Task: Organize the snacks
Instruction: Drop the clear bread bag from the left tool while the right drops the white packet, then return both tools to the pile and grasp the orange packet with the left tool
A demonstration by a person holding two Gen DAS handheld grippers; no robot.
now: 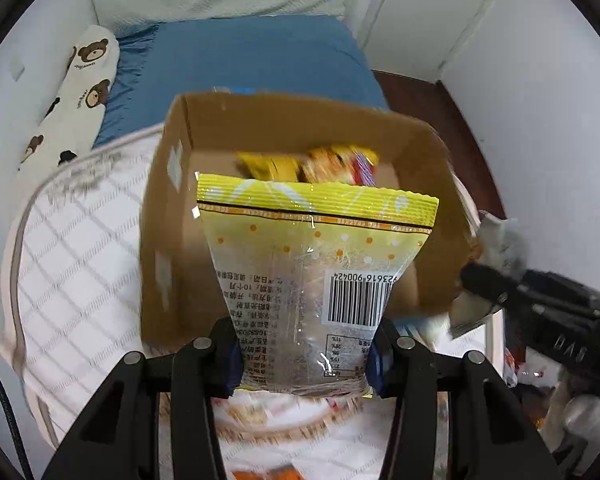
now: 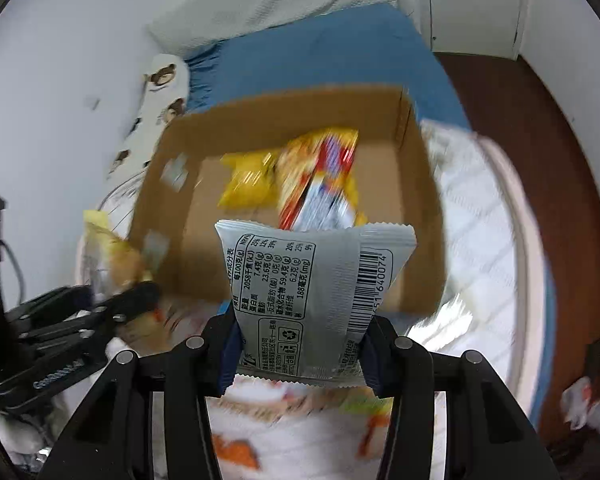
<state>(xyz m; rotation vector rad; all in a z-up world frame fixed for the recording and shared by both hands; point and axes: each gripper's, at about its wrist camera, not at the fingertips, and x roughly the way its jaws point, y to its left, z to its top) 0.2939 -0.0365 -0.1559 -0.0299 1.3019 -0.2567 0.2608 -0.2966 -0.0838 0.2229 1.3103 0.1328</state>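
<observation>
Yellow-topped clear packet [image 1: 312, 264], barcode ending 900424, clamped in left gripper [image 1: 304, 356]. Grey packet [image 2: 312, 296], "2058" legible, clamped in right gripper [image 2: 300, 356]. Both above cardboard box [image 1: 284, 120]; box snacks [image 2: 292, 176] blurred, possibly chips.

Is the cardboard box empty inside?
No, the cardboard box already holds yellow snack bags and a red-and-white packet on its floor.

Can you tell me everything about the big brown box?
The cardboard box is brown and open at the top, with pale tape patches on its inner left wall. It sits on a white quilted bed cover, with a blue sheet behind it. Blurry yellow and red snack packets lie on its floor at the far side. Neither gripper touches it.
</observation>
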